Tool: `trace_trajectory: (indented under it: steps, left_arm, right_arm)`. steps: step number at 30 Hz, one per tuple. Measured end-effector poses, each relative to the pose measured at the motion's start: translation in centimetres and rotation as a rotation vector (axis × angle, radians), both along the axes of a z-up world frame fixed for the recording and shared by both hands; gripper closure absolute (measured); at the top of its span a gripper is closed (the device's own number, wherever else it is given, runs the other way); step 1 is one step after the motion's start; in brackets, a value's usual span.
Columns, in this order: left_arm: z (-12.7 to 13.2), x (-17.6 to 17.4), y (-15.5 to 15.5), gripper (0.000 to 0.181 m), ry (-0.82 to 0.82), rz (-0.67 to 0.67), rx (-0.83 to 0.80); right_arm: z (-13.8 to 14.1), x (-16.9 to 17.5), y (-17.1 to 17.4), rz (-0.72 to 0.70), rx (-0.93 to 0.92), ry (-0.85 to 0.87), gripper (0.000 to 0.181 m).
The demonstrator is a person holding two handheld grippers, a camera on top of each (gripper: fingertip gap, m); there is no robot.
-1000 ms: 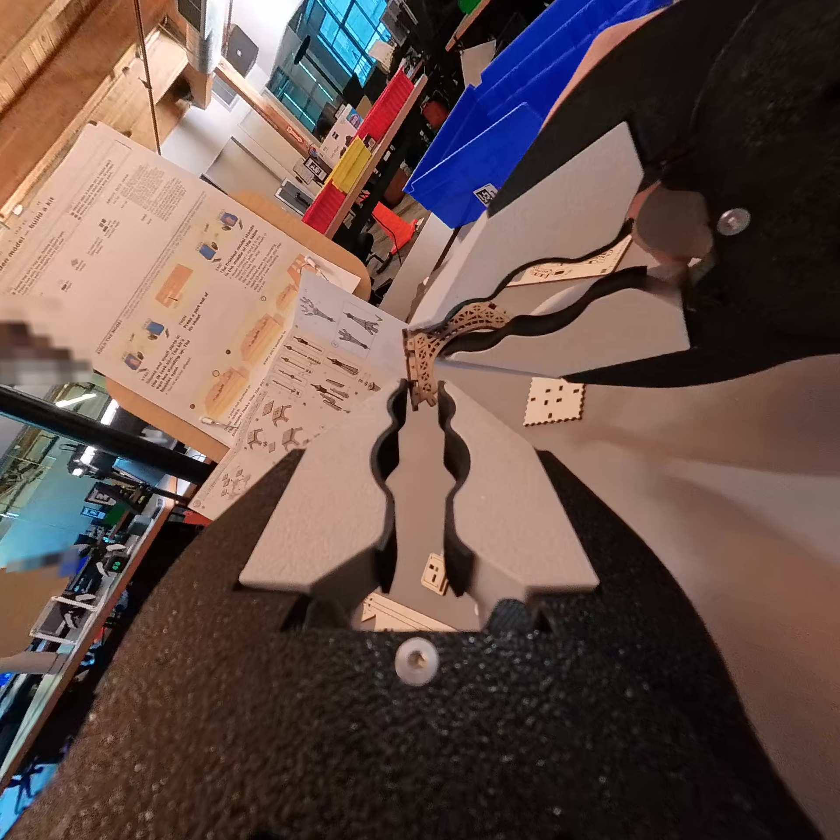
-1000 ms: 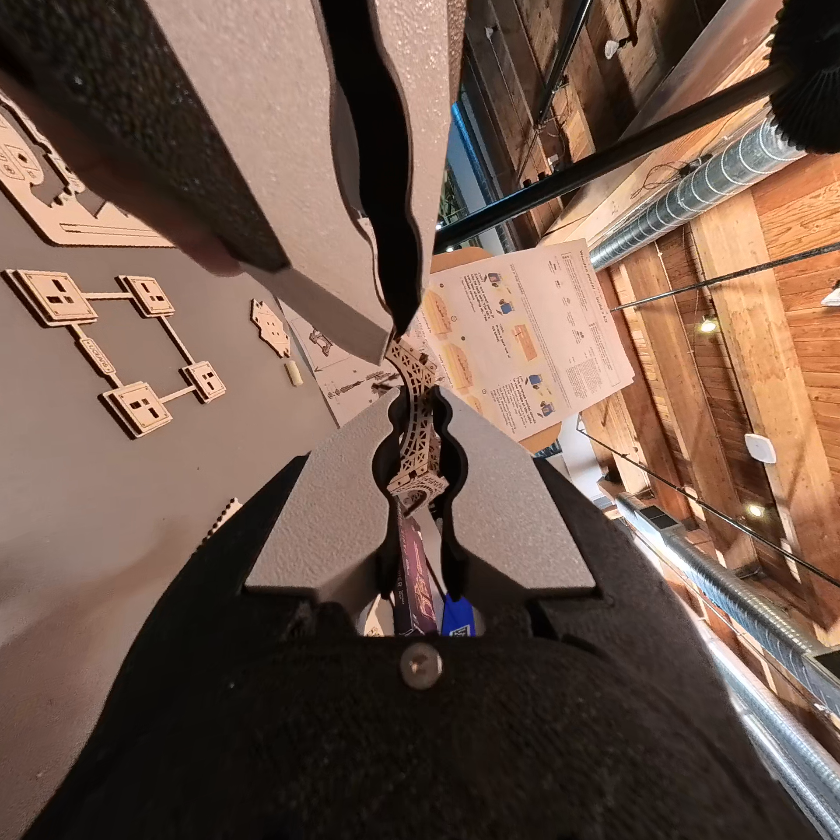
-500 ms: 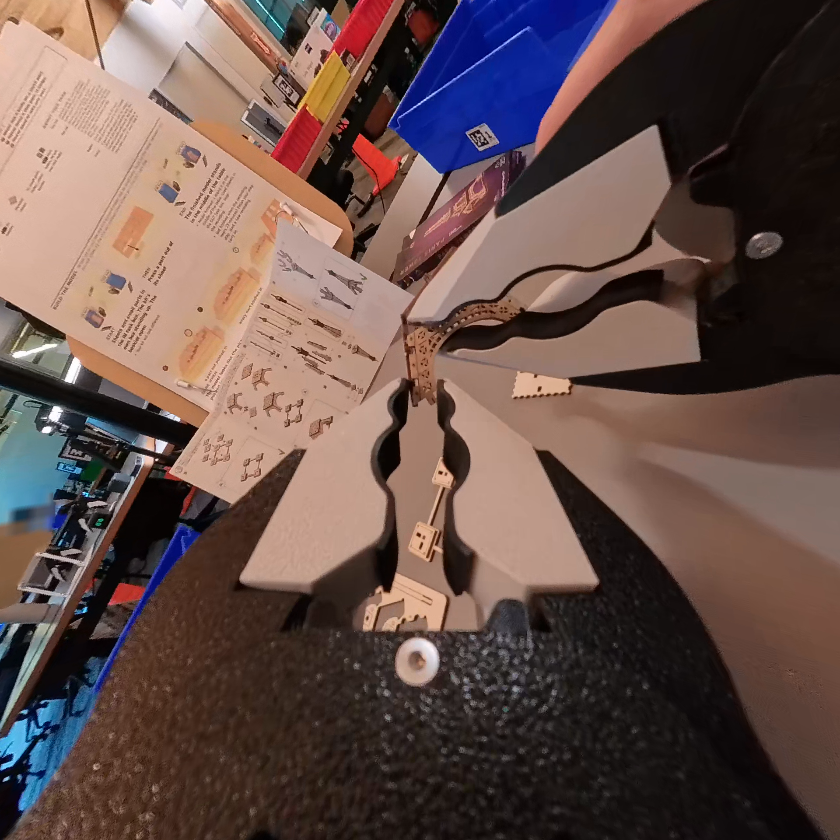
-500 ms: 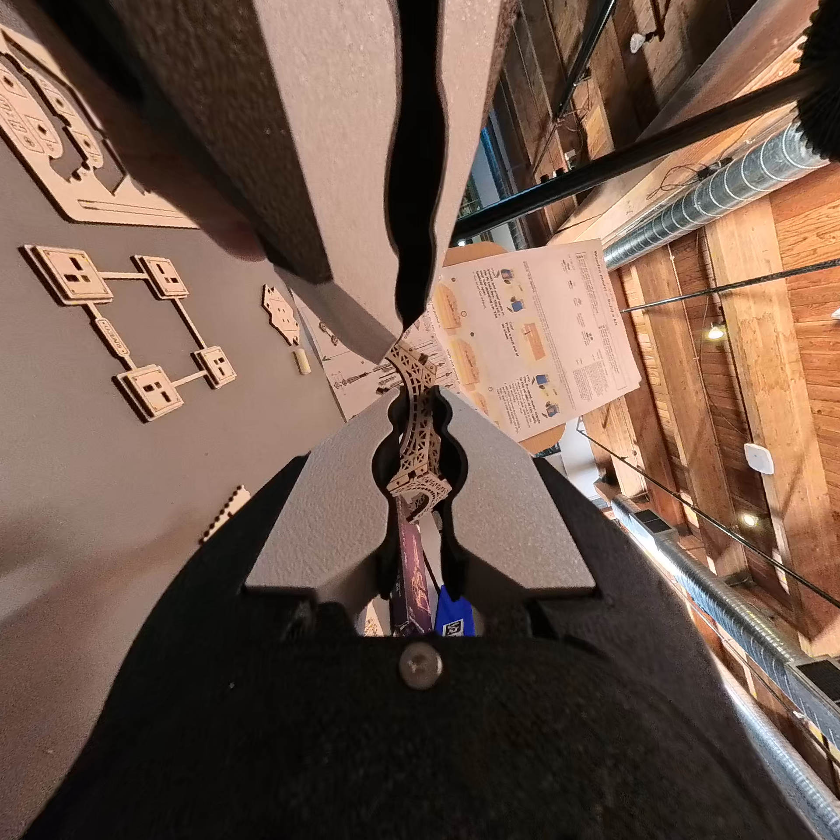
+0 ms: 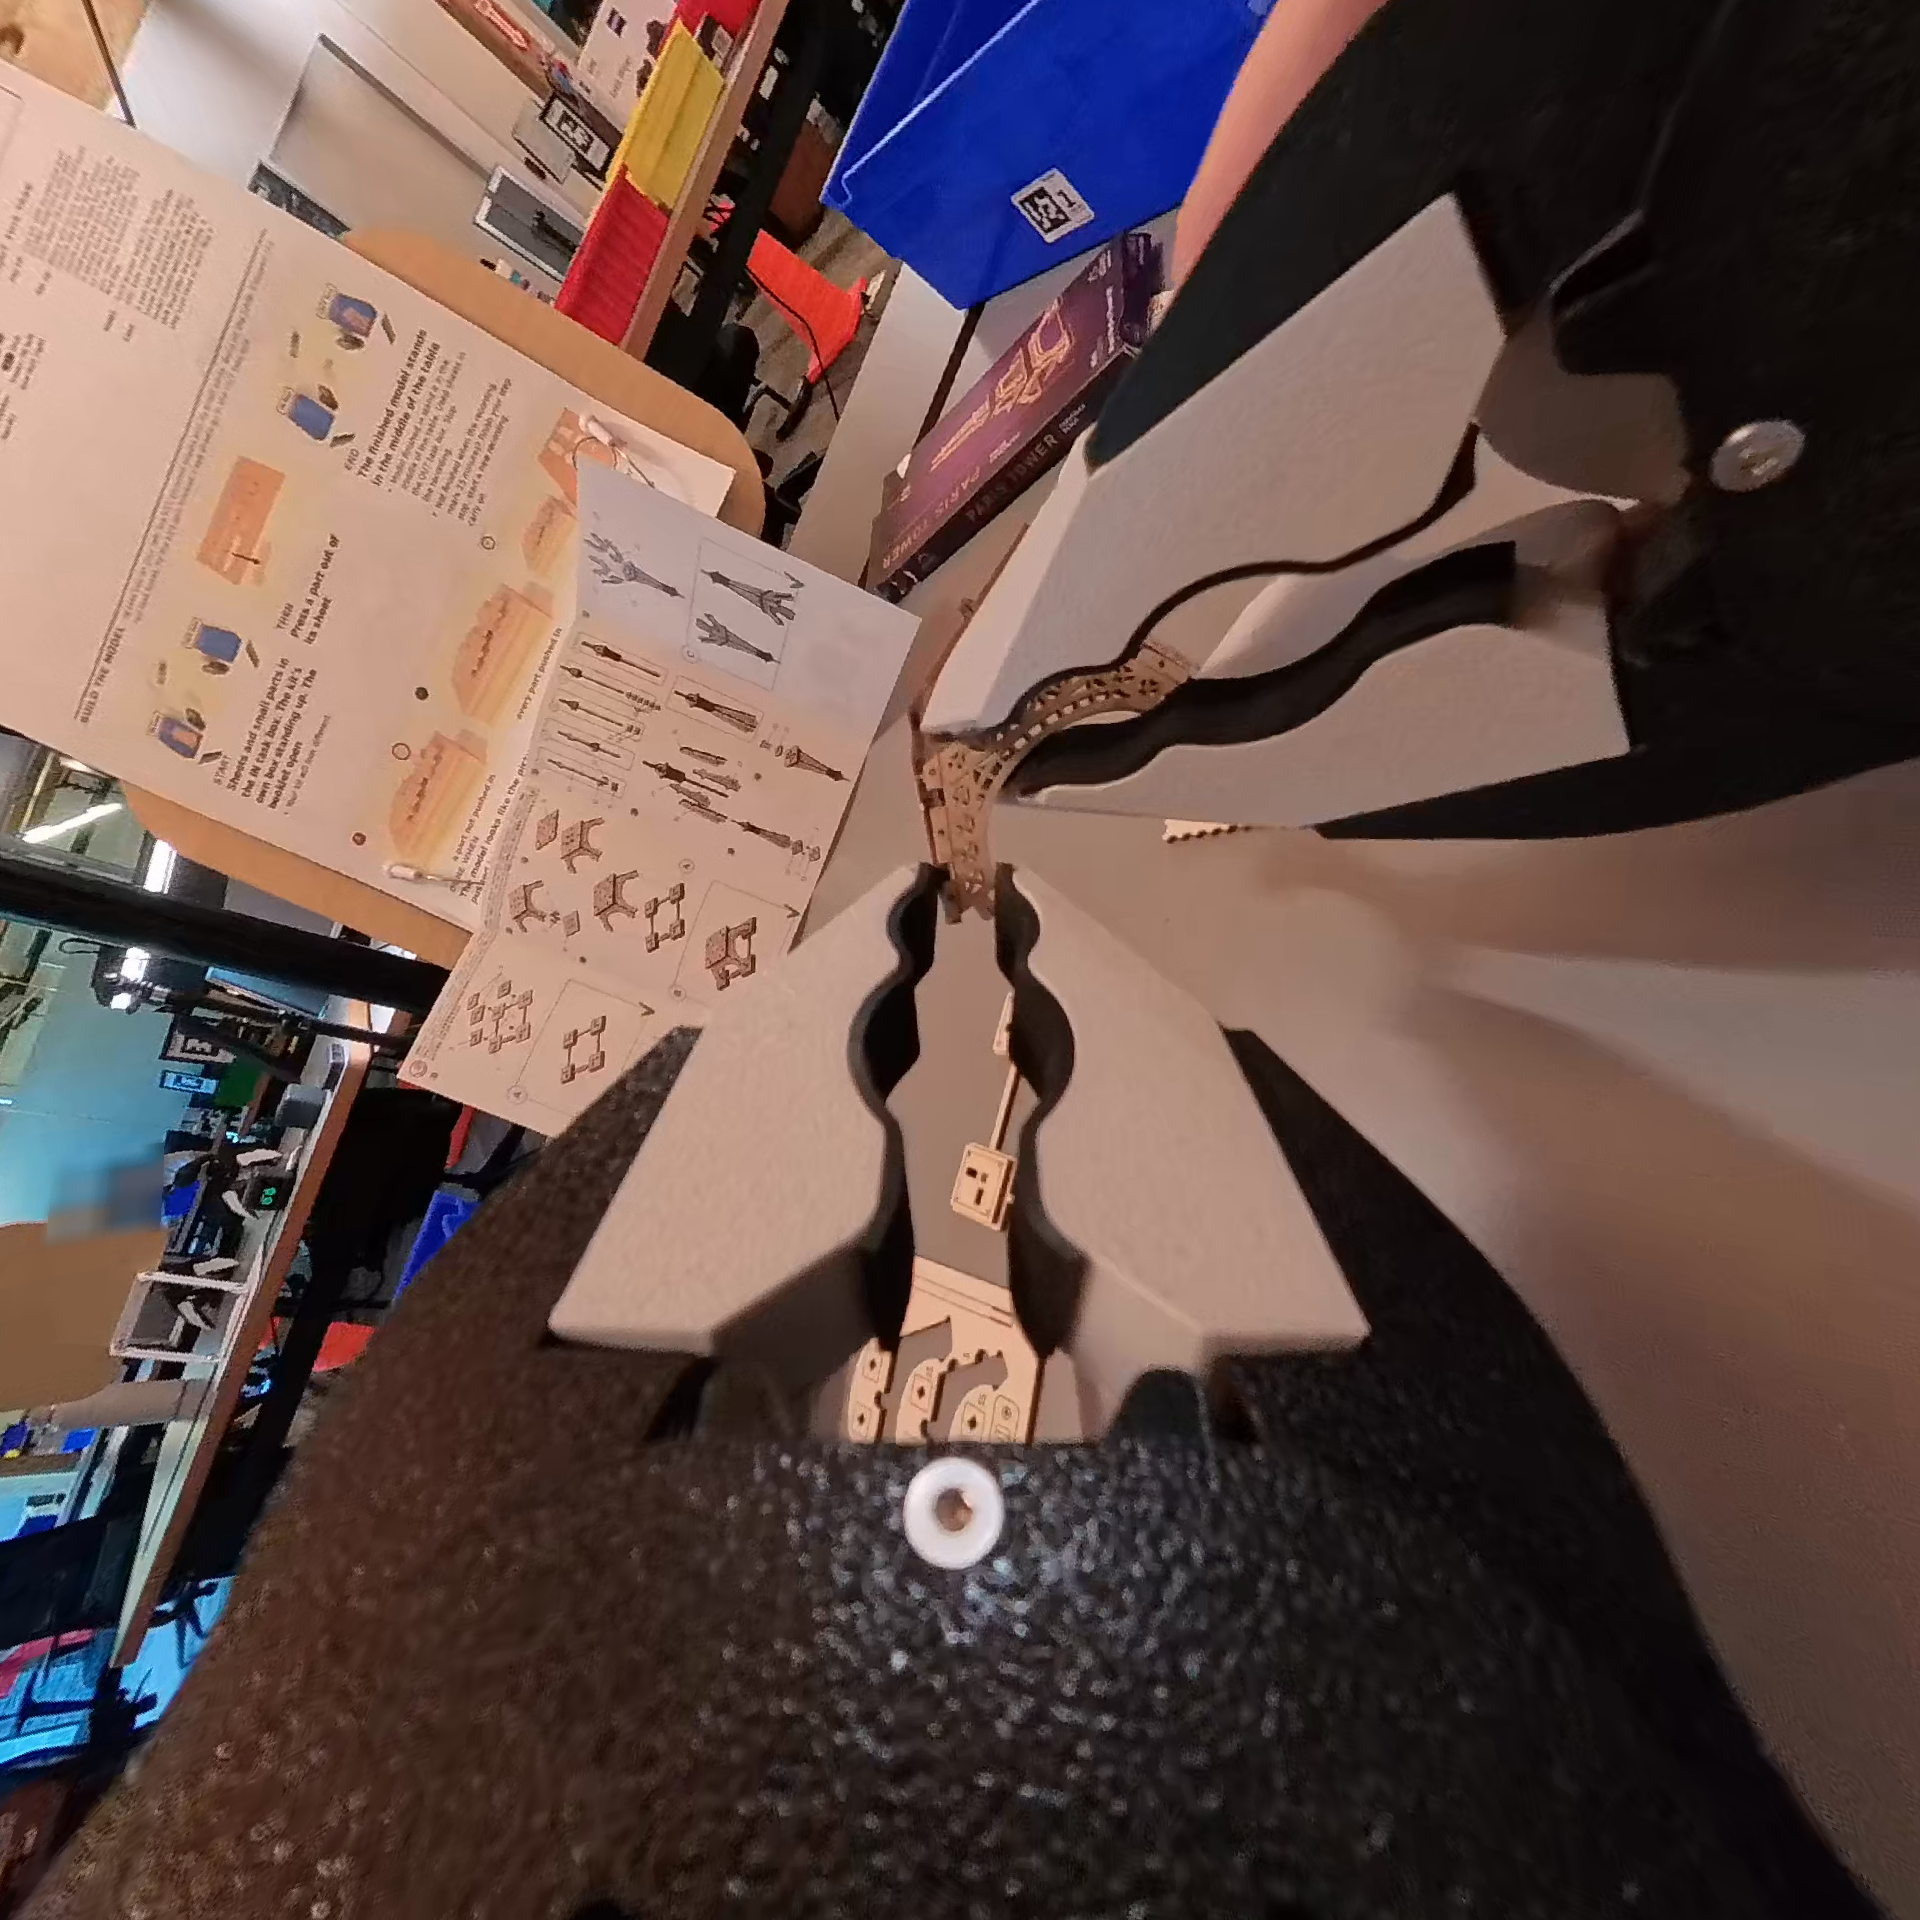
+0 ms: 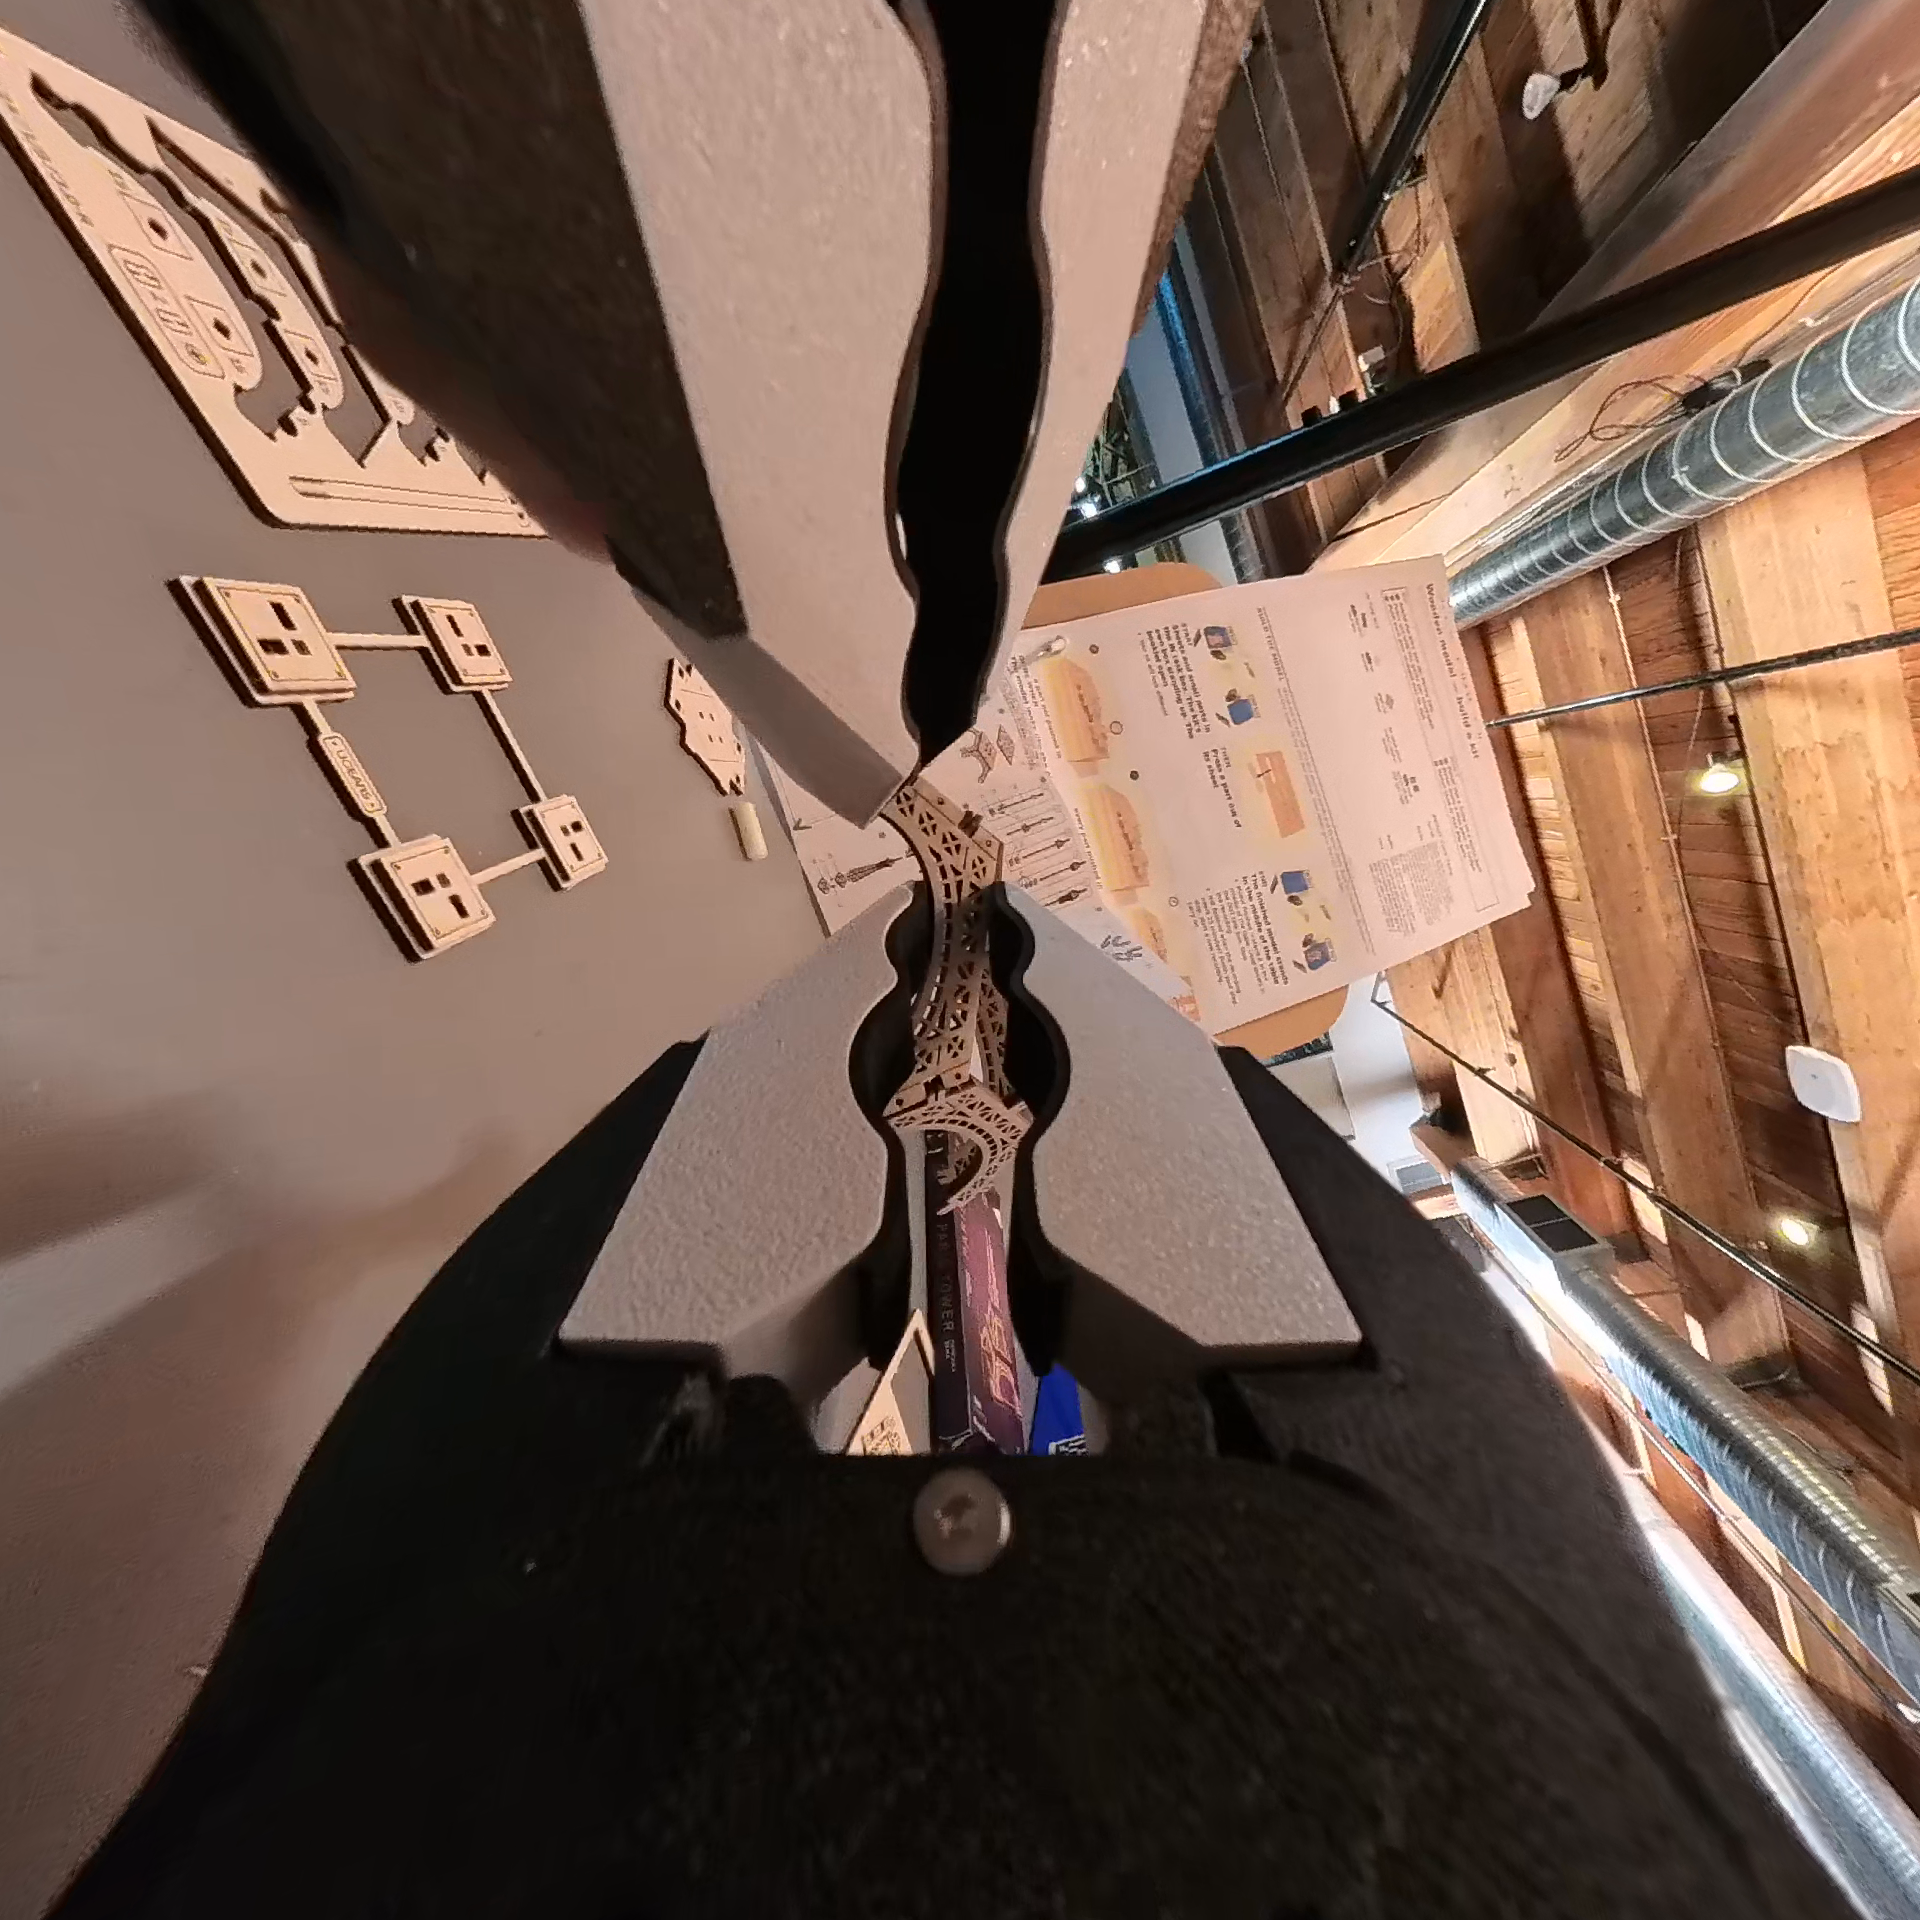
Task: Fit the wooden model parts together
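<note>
A curved wooden lattice tower part (image 5: 961,800) is held off the grey table between both grippers. My left gripper (image 5: 966,894) is shut on one end of it. My right gripper (image 6: 956,904) is shut on its longer section (image 6: 951,997), which runs back between the fingers. In the left wrist view the right gripper (image 5: 977,753) comes in from the upper right. In the right wrist view the left gripper (image 6: 920,764) comes down from above. A square wooden base frame with four corner pads (image 6: 395,758) lies flat on the table (image 6: 208,1143).
A cut-out wooden parts sheet (image 6: 239,343), a small hexagonal piece (image 6: 707,727) and a small peg (image 6: 746,831) lie near the frame. Two instruction sheets (image 5: 260,520) (image 5: 665,831) stand behind. A purple box (image 5: 1018,436) and a blue bin (image 5: 997,135) are at the table's far side.
Both grippers stay shut on the lattice part. They have tilted together, so the base frame and parts sheet now show between my left fingers and the purple box has come into view.
</note>
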State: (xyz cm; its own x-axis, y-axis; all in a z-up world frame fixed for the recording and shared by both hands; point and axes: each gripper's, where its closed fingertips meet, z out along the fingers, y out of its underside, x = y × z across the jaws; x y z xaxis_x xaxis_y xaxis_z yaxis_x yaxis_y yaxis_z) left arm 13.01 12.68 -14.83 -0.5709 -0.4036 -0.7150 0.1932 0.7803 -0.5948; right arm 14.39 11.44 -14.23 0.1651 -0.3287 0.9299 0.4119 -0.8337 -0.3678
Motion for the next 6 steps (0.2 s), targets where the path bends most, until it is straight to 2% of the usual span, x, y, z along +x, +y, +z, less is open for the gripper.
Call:
trace_trajectory:
  steps: [6]
  left_arm:
    - [-0.36, -0.08, 0.15, 0.173, 0.022, -0.004, 0.028]
  right_arm:
    - [-0.38, -0.07, 0.15, 0.006, -0.002, 0.023, 0.173]
